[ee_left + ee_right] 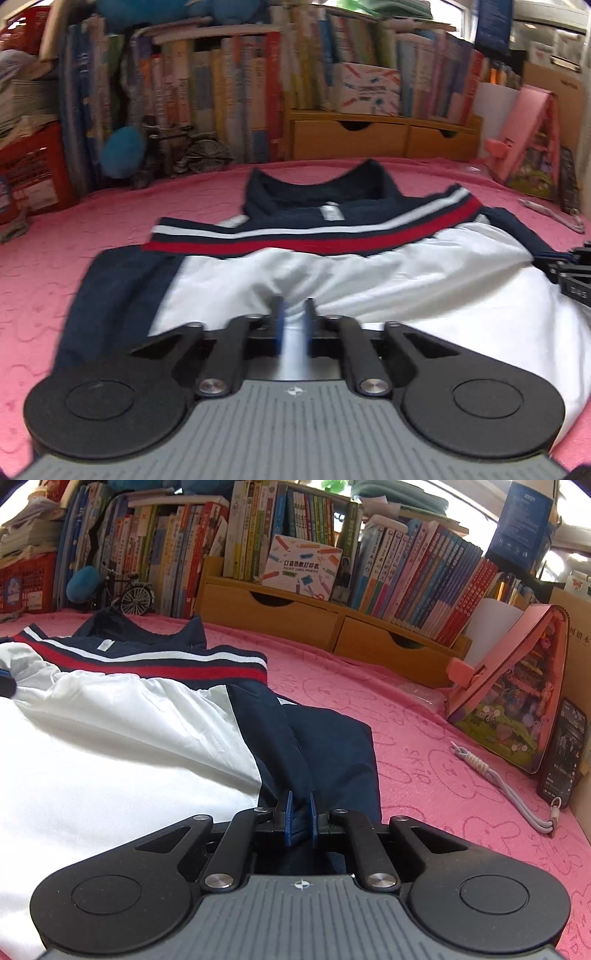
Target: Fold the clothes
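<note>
The navy, white and red-striped jacket lies spread on the pink embossed blanket, collar toward 12 o'clock. My left gripper pinches white fabric at the near edge, jaws nearly together; my right gripper clamps the navy sleeve at 3 o'clock. Risks, as I judge them: thin fabric slipping from either pinch, uneven pulls skewing the fold, or the sleeve dragging the white braided cable.
</note>
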Available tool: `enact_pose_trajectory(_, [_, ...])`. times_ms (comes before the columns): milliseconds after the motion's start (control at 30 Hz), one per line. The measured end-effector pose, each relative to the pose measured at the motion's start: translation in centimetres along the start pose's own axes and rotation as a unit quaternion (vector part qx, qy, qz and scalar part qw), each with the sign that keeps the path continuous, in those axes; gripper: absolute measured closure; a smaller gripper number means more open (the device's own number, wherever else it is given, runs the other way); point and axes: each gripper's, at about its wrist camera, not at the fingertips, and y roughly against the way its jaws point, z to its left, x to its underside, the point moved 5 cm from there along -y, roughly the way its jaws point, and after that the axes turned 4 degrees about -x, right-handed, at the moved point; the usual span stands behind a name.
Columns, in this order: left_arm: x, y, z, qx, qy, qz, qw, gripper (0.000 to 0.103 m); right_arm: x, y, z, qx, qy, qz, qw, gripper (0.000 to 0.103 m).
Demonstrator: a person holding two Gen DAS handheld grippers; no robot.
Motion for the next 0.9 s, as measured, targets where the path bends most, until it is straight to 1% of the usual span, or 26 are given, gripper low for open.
enact_pose_trajectory(33, [0.3, 0.0, 1.3, -0.019, 0.004, 0.002, 0.9998, 0.101, 0.0, 0.0, -0.1, -0.002, -0.003, 0.000, 1.000, 0.091])
enact_pose_trajectory(100, [1.0, 0.2, 3.9, -0.056, 0.012, 0.007, 0.9983, 0.094, -0.3, 0.4, -0.1, -0.010, -0.016, -0.007, 1.000, 0.091])
enact_pose_trajectory(167, [1.6, 0.3, 6.5, -0.094, 0.019, 0.011, 0.9953, 0.097, -0.7, 1.1, -0.3, -0.020, -0.035, -0.017, 0.999, 0.090])
enact_pose_trajectory(233, [2.2, 0.5, 8.6, -0.129, 0.023, 0.015, 0.9913, 0.096, -1.1, 1.7, -0.4, -0.031, -0.053, -0.027, 0.998, 0.087])
enact_pose_trajectory(267, [2.3, 0.6, 8.3, -0.137, 0.010, 0.016, 0.9904, 0.096, -1.3, 2.0, -0.5, -0.036, -0.062, -0.033, 0.997, 0.080])
enact_pose_trajectory(300, [2.4, 0.8, 7.9, -0.145, -0.002, 0.017, 0.9893, 0.096, -1.5, 2.3, -0.5, -0.041, -0.071, -0.038, 0.996, 0.070])
enact_pose_trajectory(367, [2.5, 0.8, 6.9, -0.171, -0.040, 0.019, 0.9843, 0.096, -1.9, 2.9, -0.7, -0.051, -0.090, -0.048, 0.993, 0.058])
enact_pose_trajectory(467, [2.7, 0.5, 5.2, -0.214, -0.107, 0.023, 0.9706, 0.097, -2.6, 3.9, -0.9, -0.066, -0.117, -0.063, 0.989, 0.058])
enact_pose_trajectory(533, [2.8, 0.1, 4.5, -0.226, -0.133, 0.025, 0.9648, 0.101, -3.1, 4.2, -0.8, -0.082, -0.132, -0.070, 0.985, 0.058])
enact_pose_trajectory(567, [2.7, -0.2, 4.4, -0.226, -0.139, 0.026, 0.9638, 0.103, -3.9, 3.3, -0.1, -0.111, -0.128, -0.059, 0.984, 0.058])
enact_pose_trajectory(600, [2.7, -0.4, 4.3, -0.225, -0.144, 0.027, 0.9632, 0.103, -4.6, 2.3, 0.7, -0.140, -0.125, -0.049, 0.981, 0.058])
enact_pose_trajectory(700, [2.9, 0.0, 4.6, -0.217, -0.135, 0.027, 0.9664, 0.103, -6.8, -0.3, 3.0, -0.224, -0.112, -0.017, 0.968, 0.057])
enact_pose_trajectory(733, [2.9, -0.1, 4.7, -0.213, -0.129, 0.026, 0.9682, 0.103, -7.3, -1.5, 3.4, -0.229, -0.107, -0.006, 0.967, 0.057])
enact_pose_trajectory(767, [2.7, -0.2, 4.9, -0.209, -0.124, 0.026, 0.9697, 0.103, -7.3, -3.4, 2.9, -0.169, -0.099, 0.008, 0.981, 0.058])
enact_pose_trajectory(800, [2.5, -0.4, 5.0, -0.205, -0.119, 0.026, 0.9711, 0.103, -7.3, -4.5, 2.5, -0.114, -0.091, 0.014, 0.989, 0.058])
enact_pose_trajectory(867, [2.3, -0.6, 5.1, -0.201, -0.114, 0.026, 0.9726, 0.103, -7.1, -2.4, 2.9, -0.035, -0.075, -0.020, 0.996, 0.057])
enact_pose_trajectory(900, [2.3, -0.6, 5.1, -0.200, -0.113, 0.025, 0.9729, 0.103, -7.0, -1.3, 3.1, 0.005, -0.067, -0.037, 0.997, 0.057])
